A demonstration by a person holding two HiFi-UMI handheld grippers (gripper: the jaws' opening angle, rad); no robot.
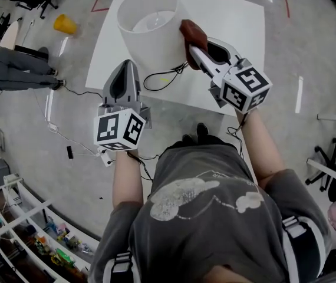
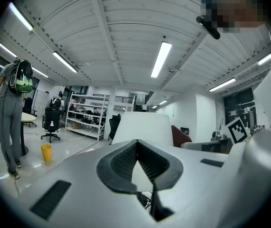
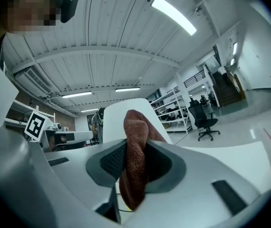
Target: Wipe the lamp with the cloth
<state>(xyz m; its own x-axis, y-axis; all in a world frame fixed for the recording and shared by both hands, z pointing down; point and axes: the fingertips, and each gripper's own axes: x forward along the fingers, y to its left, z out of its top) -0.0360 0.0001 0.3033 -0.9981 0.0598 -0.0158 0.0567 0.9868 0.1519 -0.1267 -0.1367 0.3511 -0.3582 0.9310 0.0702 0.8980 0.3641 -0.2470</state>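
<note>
The person wears a grey short-sleeved T-shirt (image 1: 215, 234) with a pale print (image 1: 183, 194) on the front, and dark shoulder straps (image 1: 293, 226) with light buckles. The left tool (image 1: 127, 65) and right tool (image 1: 191, 49) have pale grey shells, dark ribbed pads (image 2: 121, 163), black-and-white marker cubes (image 1: 119, 130) and thin black cables (image 1: 137, 158).

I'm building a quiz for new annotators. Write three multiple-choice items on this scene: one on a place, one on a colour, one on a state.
1. Where is the cloth?
A) on the floor
B) at the lampshade's right side
C) draped over the left gripper

2. What colour is the cloth?
A) reddish brown
B) blue
C) yellow

3. How do the left gripper's jaws stand?
A) clamped on the cord
B) wide apart
C) shut, empty

Answers:
1. B, the head view shows the right gripper holding it there.
2. A, the head view and the right gripper view both show that colour.
3. C, the left gripper view shows them meeting with nothing between.
</note>
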